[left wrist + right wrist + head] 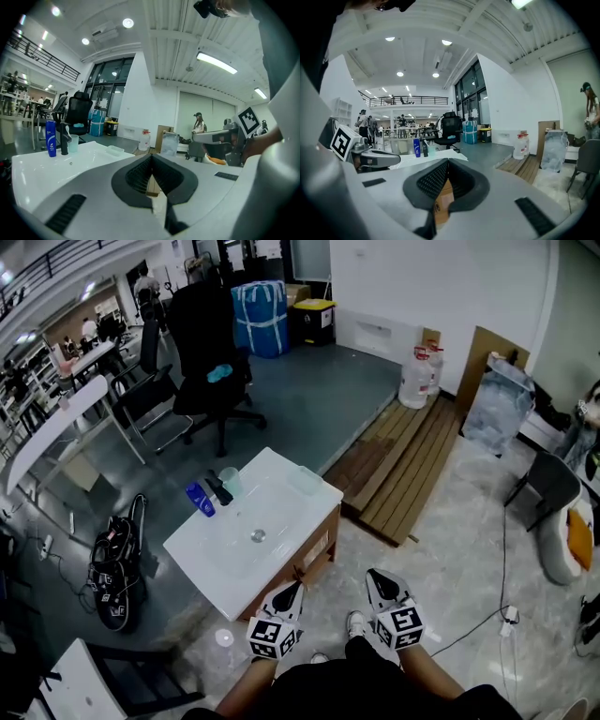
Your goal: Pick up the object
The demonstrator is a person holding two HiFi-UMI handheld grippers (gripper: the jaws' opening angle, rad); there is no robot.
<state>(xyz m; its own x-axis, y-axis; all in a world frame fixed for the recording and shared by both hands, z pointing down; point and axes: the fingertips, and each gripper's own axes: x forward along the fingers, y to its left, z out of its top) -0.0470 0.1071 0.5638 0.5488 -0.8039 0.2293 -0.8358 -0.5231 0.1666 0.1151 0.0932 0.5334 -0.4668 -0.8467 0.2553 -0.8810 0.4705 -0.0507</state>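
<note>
Head view: your left gripper point(296, 587) and right gripper point(373, 575), both closed and empty, sit bottom centre; the blue bottle point(200, 499), probably the object, stands on the white sink point(281, 491) toward upper left, nearer your left gripper.

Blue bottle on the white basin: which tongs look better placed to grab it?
Probably the left. The blue bottle stands at the far left of the basin, and the left tongs sit close to its near edge, while the right tongs hang off to its right. Both are shut.
</note>
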